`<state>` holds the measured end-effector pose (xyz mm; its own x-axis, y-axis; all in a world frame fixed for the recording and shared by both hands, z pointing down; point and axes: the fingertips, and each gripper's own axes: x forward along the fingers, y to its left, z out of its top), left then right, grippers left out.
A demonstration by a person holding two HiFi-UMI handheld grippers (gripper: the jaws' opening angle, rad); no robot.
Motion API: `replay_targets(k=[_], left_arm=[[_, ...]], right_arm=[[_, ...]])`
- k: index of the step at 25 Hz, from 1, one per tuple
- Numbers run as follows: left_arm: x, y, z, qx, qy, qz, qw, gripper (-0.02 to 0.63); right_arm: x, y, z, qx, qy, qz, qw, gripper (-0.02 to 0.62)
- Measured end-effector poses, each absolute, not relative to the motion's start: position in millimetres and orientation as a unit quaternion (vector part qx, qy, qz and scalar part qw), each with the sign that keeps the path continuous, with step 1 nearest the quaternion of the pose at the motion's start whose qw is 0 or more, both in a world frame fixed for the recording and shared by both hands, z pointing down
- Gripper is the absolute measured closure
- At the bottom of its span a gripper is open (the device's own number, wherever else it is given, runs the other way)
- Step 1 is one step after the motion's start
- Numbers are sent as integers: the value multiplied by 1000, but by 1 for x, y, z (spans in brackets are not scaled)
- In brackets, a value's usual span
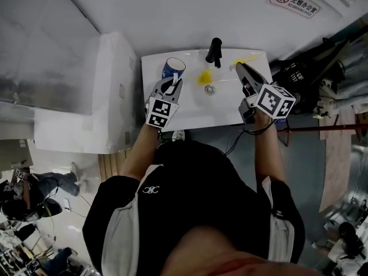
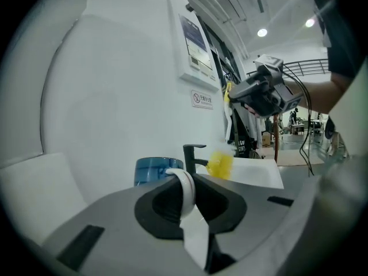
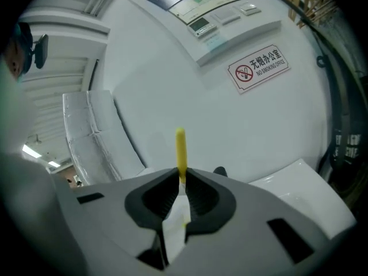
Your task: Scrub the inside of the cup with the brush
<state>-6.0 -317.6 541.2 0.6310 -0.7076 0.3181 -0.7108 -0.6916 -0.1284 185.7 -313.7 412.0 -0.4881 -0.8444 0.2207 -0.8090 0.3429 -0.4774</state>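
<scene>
The left forearm (image 1: 140, 148) and right forearm (image 1: 270, 149) are stretching forward, apart. The left tool (image 1: 172, 83) is clamping the cup handle (image 2: 187, 190); the right tool (image 1: 239, 67) is pinching the brush handle (image 3: 181, 148).

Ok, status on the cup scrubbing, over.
Left gripper shut on cup by its handle. Right gripper shut on brush, apart from cup. Brush not in cup yet. Faucet stands between them.
</scene>
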Motion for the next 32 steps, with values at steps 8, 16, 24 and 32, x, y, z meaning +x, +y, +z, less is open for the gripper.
replay_targets(k=[8,16,24,32], left_arm=[[-2,-316,528,905,-388,174,-1,557],[-4,-319,515,907,-392,154,14,557],[-6,-321,512,909,-392,141,21,557],[-7,-320,514,909,-392,137,27,557]], right_arm=[[178,-310,459,-534,801,-271,3,552],[166,-308,478,-534,800,-273,-14,552],[164,-311,480,-534,801,-270,-14,552],[164,-311,480,-538,799,-269,-14,552]])
